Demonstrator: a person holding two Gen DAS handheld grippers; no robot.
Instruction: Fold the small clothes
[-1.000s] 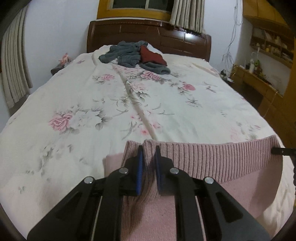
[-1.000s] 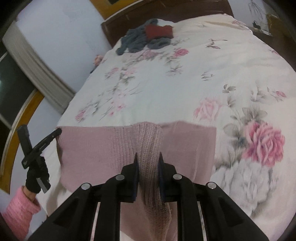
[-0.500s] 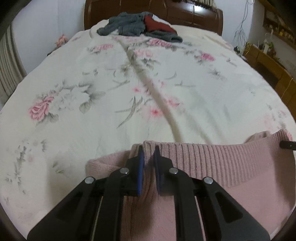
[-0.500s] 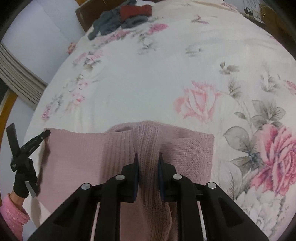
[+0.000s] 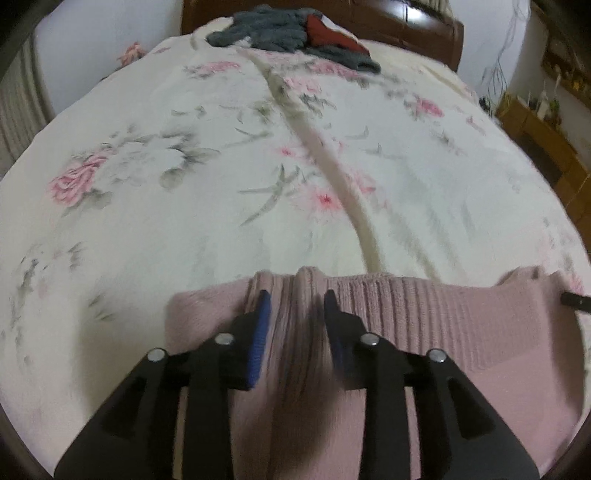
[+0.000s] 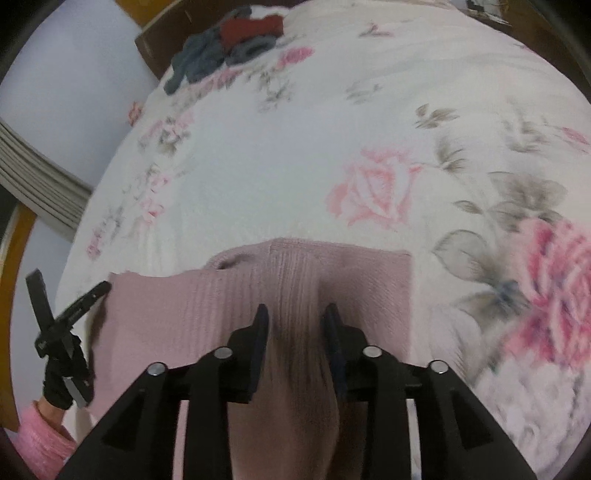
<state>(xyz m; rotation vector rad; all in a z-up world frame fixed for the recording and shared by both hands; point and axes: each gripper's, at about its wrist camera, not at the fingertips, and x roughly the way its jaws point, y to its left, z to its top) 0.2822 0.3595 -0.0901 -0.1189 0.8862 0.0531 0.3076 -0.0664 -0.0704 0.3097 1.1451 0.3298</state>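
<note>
A pink knitted garment [image 5: 424, 325] lies flat on the near end of the flowered bedspread [image 5: 221, 166], its ribbed hem facing the bed's head. My left gripper [image 5: 295, 299] stands open over the hem's left part, a raised fold of knit loose between its blue pads. Over the garment [image 6: 184, 306] in the right wrist view, my right gripper [image 6: 295, 312] is open too, straddling a ridge of ribbing near the right edge. That view also shows the left gripper [image 6: 70, 286] at the garment's left edge, spread wide and held by a gloved hand [image 6: 61, 376] in a pink sleeve.
A heap of grey and red clothes [image 5: 295, 33] lies by the dark wooden headboard [image 5: 413, 26]. Wooden shelving [image 5: 546, 140] stands to the right of the bed, and a curtain [image 5: 18, 107] hangs on the left. The bedspread between the heap and the garment is bare.
Both grippers have gone from shut on the pink hem to open. They dropped lower and moved forward, and the garment now rests flat on the bedspread.
</note>
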